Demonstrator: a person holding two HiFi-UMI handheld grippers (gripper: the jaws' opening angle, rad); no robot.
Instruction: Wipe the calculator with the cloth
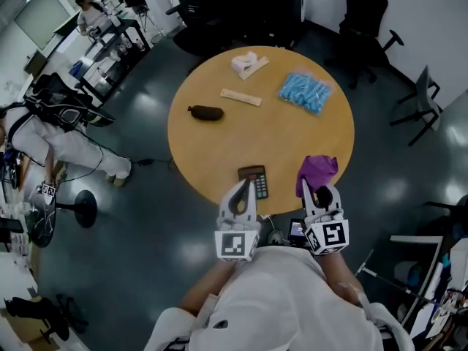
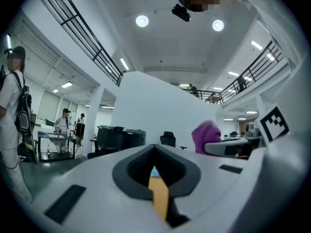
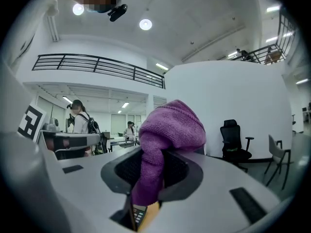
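**Status: Cloth Clamped, Calculator Not in Contact**

**Head view.** The calculator (image 1: 254, 180) is located flat on the round worktop (image 1: 212, 145), at its near edge. The left hand-held gripper (image 1: 245, 185) is positioned over the near edge, just left of the calculator; from this view alone, contact between the two cannot be determined. The right hand-held gripper (image 1: 316, 189) is positioned to the right, with the purple cloth (image 1: 316, 168) bunched at its tips. The cloth is seen beside the calculator, not on it. A dark pouch (image 1: 205, 112), a wooden strip (image 1: 240, 97) and a blue bag (image 1: 304, 91) are placed further away, well apart from the calculator.

**Left gripper view.** The jaws of the left hand-held gripper (image 2: 155, 152) are brought together, and nothing is held between them. The gripper is pointed level across the room. The cloth (image 2: 206, 135) is visible to the right.

**Right gripper view.** The right hand-held gripper (image 3: 155, 164) is clamped on the cloth (image 3: 167, 130), which is draped over the jaw tips. The calculator (image 3: 140, 216) is visible below, through the gap, apart from the cloth.

**Progress.** The cloth has been secured. Whether any wiping has been completed cannot be established. It is judged that the cloth must be lowered onto the calculator and drawn across its face.
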